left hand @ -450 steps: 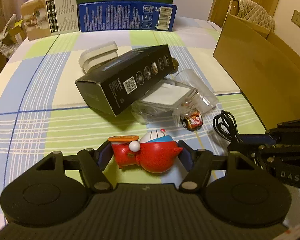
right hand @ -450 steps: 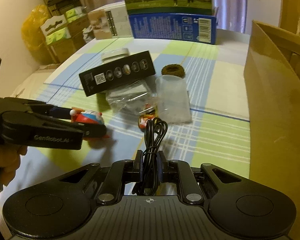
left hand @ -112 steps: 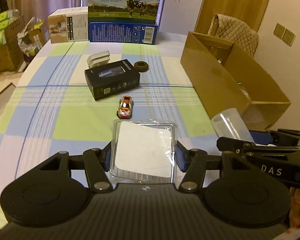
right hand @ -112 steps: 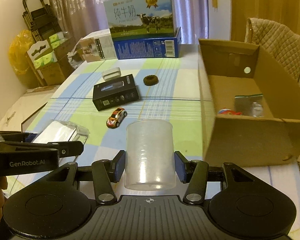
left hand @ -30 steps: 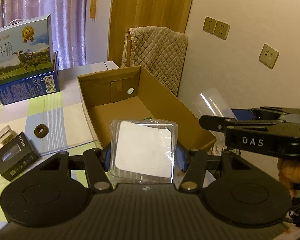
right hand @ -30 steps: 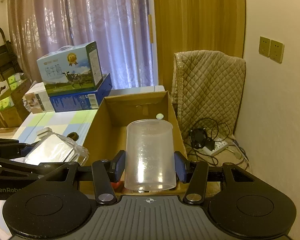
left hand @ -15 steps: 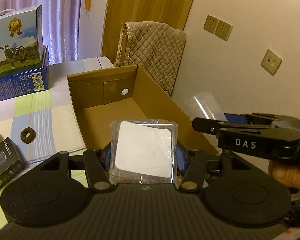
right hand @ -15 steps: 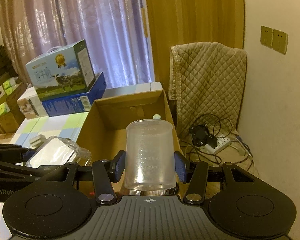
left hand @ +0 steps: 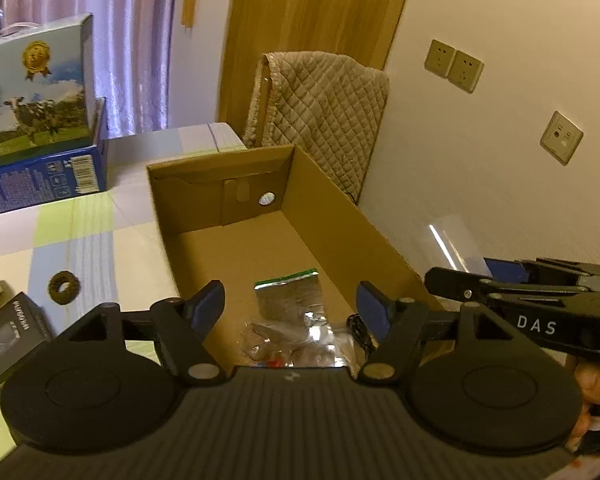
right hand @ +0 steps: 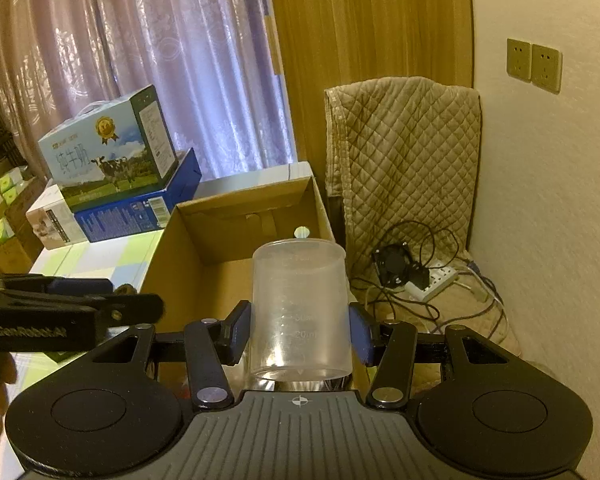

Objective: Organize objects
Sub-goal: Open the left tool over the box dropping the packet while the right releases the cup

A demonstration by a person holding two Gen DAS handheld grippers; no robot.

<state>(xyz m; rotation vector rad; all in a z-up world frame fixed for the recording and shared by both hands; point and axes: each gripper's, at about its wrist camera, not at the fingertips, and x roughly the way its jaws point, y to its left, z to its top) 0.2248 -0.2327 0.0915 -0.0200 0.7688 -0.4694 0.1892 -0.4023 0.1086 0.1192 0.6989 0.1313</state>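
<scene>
1. The left gripper (left hand: 291, 304) is held above the near end of the cardboard box (left hand: 340, 216), its jaws spread wide with nothing between them.
2. Directly below those jaws, on the box floor, a clear plastic packet (left hand: 300, 340) is seen lying among crinkled wrapping, beside a silvery zip bag (left hand: 290, 296) with a green strip along its top edge; a black cable (left hand: 358, 330) lies just to their right against the box wall.
3. The right gripper (right hand: 300, 334) is held at the right of the box, its jaws pinching a translucent measuring cup (right hand: 299, 316) upright by its sides.
4. The far part of the box floor is bare, and a round hole is seen in the far wall.
5. To the left of the box, on the checked cloth of the desk (left hand: 100, 248), a black carton (left hand: 8, 340) is seen near, with a dark ring (left hand: 64, 287) just beyond it.
6. Farther left, a milk carton printed with cows (left hand: 36, 92) is stacked on a blue box (left hand: 40, 180).
7. Behind the box, a quilted cloth (left hand: 320, 120) is draped over a chair.
</scene>
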